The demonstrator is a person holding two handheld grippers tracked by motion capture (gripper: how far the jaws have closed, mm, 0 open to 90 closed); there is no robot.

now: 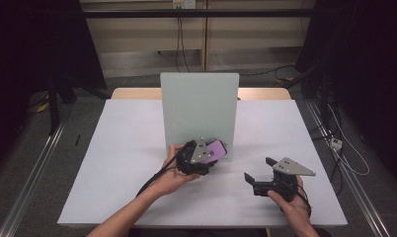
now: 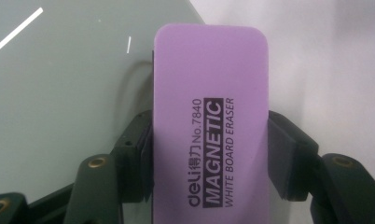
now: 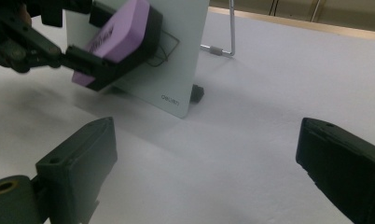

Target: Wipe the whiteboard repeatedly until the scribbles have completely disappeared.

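At board's five o'clock corner, purple rectangular foam whiteboard eraser (image 2: pixel 211 126) clamped in left gripper (image 1: pixel 202 159), pressed near drawn mark; wiping unfinished. Right gripper (image 1: pixel 260 174) held wide open, empty, on white worktop (image 1: pixel 122 148).

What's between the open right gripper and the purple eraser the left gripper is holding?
Bare white table, in the high view, between right gripper and eraser.

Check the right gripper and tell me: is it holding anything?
No: the right gripper has its jaws wide apart over bare table, nothing between them.
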